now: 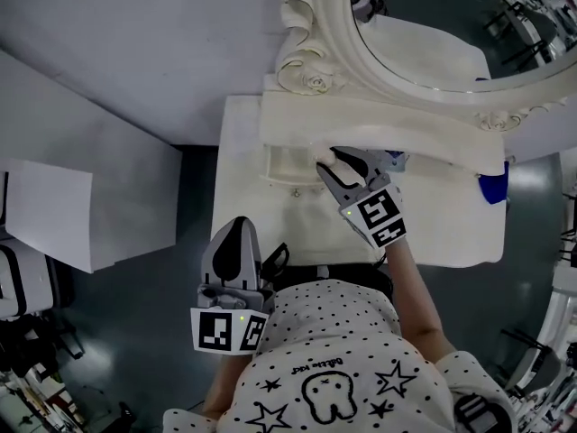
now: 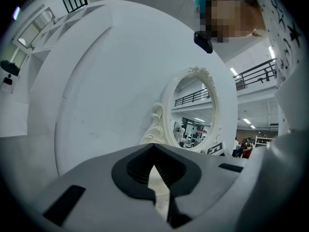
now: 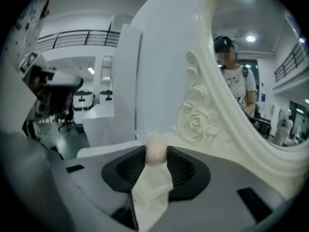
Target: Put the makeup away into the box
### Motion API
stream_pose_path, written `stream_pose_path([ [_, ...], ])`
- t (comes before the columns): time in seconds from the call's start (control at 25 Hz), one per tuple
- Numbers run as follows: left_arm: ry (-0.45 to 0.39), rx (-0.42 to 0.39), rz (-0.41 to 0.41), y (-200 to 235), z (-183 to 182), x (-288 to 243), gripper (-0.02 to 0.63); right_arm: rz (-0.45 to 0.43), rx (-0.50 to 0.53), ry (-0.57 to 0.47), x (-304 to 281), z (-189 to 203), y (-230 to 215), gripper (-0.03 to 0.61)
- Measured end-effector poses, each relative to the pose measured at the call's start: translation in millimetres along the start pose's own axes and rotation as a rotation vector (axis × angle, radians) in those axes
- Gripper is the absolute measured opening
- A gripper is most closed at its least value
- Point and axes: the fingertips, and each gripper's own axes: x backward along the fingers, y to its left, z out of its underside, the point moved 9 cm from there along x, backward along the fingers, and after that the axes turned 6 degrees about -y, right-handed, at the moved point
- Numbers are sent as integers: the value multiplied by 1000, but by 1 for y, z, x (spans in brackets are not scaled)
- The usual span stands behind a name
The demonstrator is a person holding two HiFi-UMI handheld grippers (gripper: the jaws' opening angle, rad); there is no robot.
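Over the vanity (image 1: 261,237), right gripper (image 1: 332,162) jaws holding pale makeup piece (image 3: 155,149), left gripper (image 1: 236,233) jaws together.

We see a cream-white tabletop (image 1: 270,242) and a cream mirror frame (image 1: 302,70) with curls and roses on it. The right gripper (image 1: 330,162) is grey, with black-and-white squares on its cube. Its fingers (image 3: 186,170) are black inside, around pale pink makeup (image 3: 155,149). The left gripper (image 1: 236,233) is grey and black too. Our shirt (image 1: 343,332) is white with black dots and stars. The floor (image 1: 135,332) is dark grey.
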Motion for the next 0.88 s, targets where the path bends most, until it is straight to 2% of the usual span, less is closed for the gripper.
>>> stream_pose_path([
  [0.12, -3, 4, -31, 5, -1, 2, -2, -71, 145, 119, -35, 16, 13, 147],
  [0.4, -4, 16, -81, 18, -2, 5, -2, -133, 172, 239, -68, 34, 25, 156],
  [0.68, 1, 24, -80, 18, 1, 2, -2, -138, 33, 179, -63, 31, 17, 193],
  [0.84, 4, 23, -66, 16, 2, 0, -2, -102, 0, 128, -55, 25, 12, 192],
  [0.88, 3, 22, -63, 15, 2, 0, -2, -87, -13, 106, -52, 22, 12, 175],
])
